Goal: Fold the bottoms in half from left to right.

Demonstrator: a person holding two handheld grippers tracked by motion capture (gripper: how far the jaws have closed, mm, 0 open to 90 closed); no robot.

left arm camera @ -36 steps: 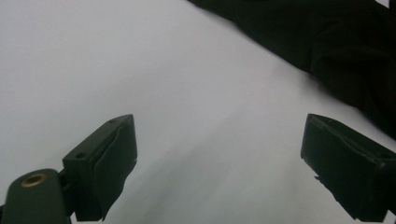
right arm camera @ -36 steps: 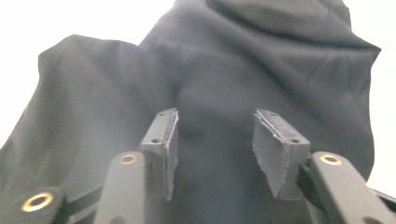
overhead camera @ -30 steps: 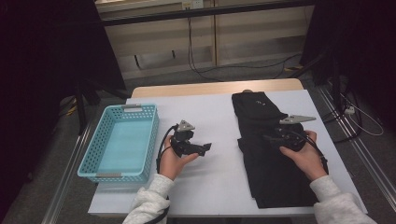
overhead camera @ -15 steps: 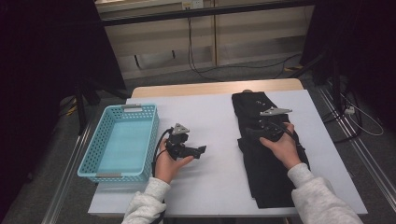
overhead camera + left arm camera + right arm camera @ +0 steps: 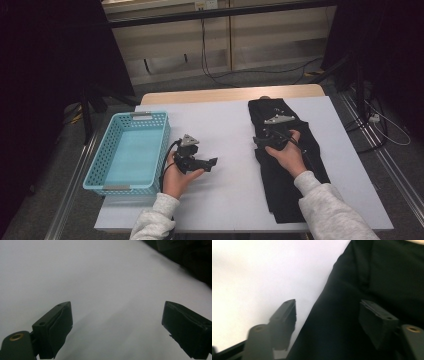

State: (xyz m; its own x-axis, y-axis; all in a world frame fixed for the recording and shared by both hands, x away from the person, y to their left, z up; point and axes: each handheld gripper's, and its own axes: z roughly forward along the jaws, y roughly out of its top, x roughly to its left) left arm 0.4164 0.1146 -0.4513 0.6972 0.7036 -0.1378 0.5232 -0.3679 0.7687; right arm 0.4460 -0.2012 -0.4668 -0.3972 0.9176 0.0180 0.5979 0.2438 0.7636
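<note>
A black garment [image 5: 270,186] lies flat along the right side of the white table [image 5: 225,120]. My right gripper [image 5: 258,141] hovers low over the garment's left edge. In the right gripper view the gripper [image 5: 328,317] is open. One jaw is over the white table [image 5: 262,270] and the other over the black cloth [image 5: 374,277], with the cloth's edge running between them, untouched. Its jaws have just been opening. My left gripper [image 5: 214,162] rests mid-table in the person's left hand, pointing right. It is wide open [image 5: 117,327] over bare tabletop, with the garment [image 5: 195,262] far off.
A light blue plastic basket [image 5: 98,170] stands on the table's left edge, with nothing in it. Cables trail across the floor beyond the table's far edge. A dark stand is off to the right of the table.
The right hand has carried its gripper leftward across the garment to its left edge, and the jaws stand wider. The left gripper has hardly moved.
</note>
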